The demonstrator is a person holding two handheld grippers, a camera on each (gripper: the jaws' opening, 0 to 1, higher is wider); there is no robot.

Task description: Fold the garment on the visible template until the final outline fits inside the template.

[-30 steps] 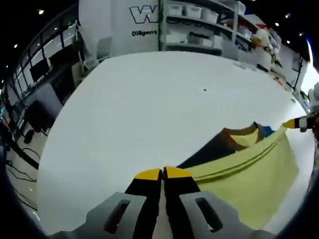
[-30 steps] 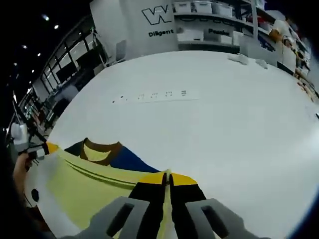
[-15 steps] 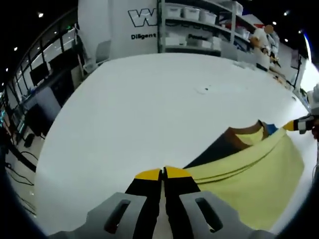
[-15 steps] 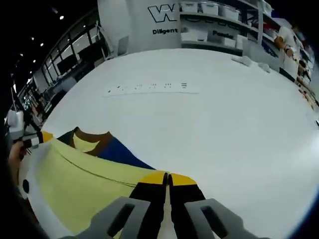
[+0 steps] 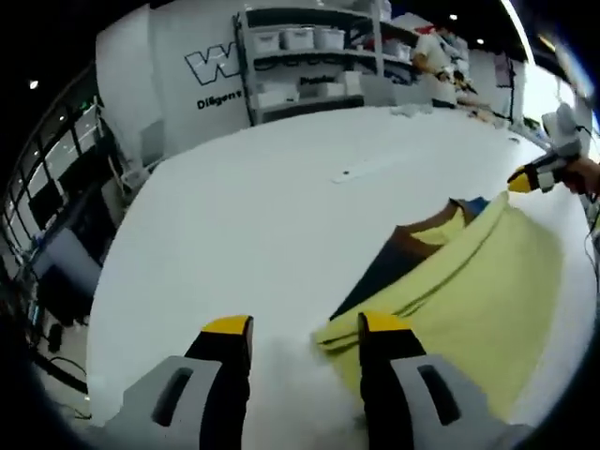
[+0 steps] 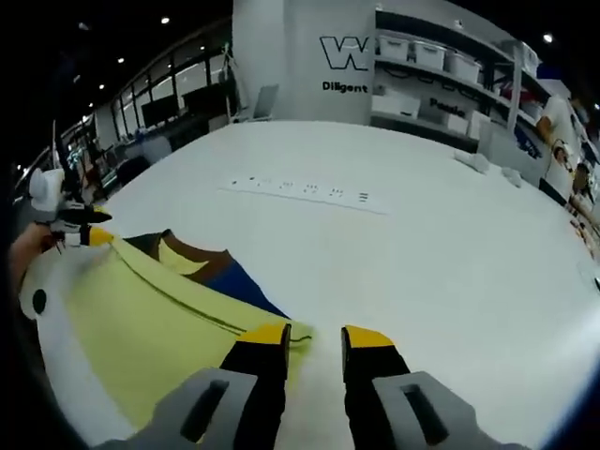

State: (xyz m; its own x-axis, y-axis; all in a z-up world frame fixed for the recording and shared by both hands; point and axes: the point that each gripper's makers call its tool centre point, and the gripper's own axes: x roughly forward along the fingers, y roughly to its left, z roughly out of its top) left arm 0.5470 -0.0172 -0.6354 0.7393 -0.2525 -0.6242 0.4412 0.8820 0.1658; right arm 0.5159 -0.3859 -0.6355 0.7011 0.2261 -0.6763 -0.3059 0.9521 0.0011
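Left gripper (image 5: 306,330) stands with jaws wide apart at lower centre, holding nothing; the folded yellow fabric garment (image 5: 469,295) lies at lower right on the white table (image 5: 253,225). Right gripper (image 6: 312,337), likewise parted and empty, has a white power strip (image 6: 305,192) at upper centre.

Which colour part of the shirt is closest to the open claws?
The pale yellow part of the folded garment lies right by the left gripper and right gripper; the brown and navy parts sit farther back.
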